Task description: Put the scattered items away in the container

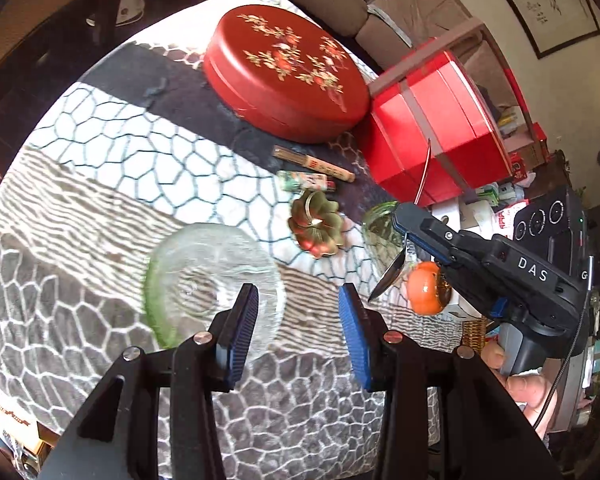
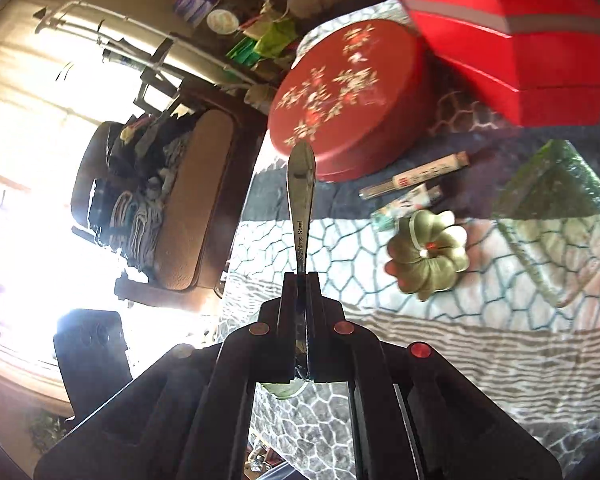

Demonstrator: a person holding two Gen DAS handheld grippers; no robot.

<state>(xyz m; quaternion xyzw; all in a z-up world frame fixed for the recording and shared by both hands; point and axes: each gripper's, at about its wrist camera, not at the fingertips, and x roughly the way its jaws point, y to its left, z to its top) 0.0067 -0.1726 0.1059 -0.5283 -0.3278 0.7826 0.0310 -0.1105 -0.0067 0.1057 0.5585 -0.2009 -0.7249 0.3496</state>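
My left gripper (image 1: 298,320) hangs open above the patterned blanket, its blue pads (image 1: 244,328) apart with nothing between them. Just beyond its left finger a clear glass plate with a green rim (image 1: 192,268) lies on the blanket. My right gripper (image 1: 400,214) (image 2: 302,276) is shut on a stainless steel spoon (image 1: 388,276) (image 2: 302,200), lifted off the blanket at the right. The spoon's handle sticks out past the jaws. A gold flower-shaped dish (image 1: 316,228) (image 2: 428,256), a chopstick packet (image 1: 314,164) (image 2: 416,178) and a small green packet (image 1: 306,181) lie scattered in the middle.
A round red lacquer box with a flower lid (image 1: 288,76) (image 2: 340,100) sits at the back, and a tall red angular box (image 1: 436,120) (image 2: 520,40) stands beside it. A glass bowl (image 1: 380,228) (image 2: 556,208) and an orange ornament (image 1: 426,288) sit near the right gripper. Cluttered furniture surrounds the blanket.
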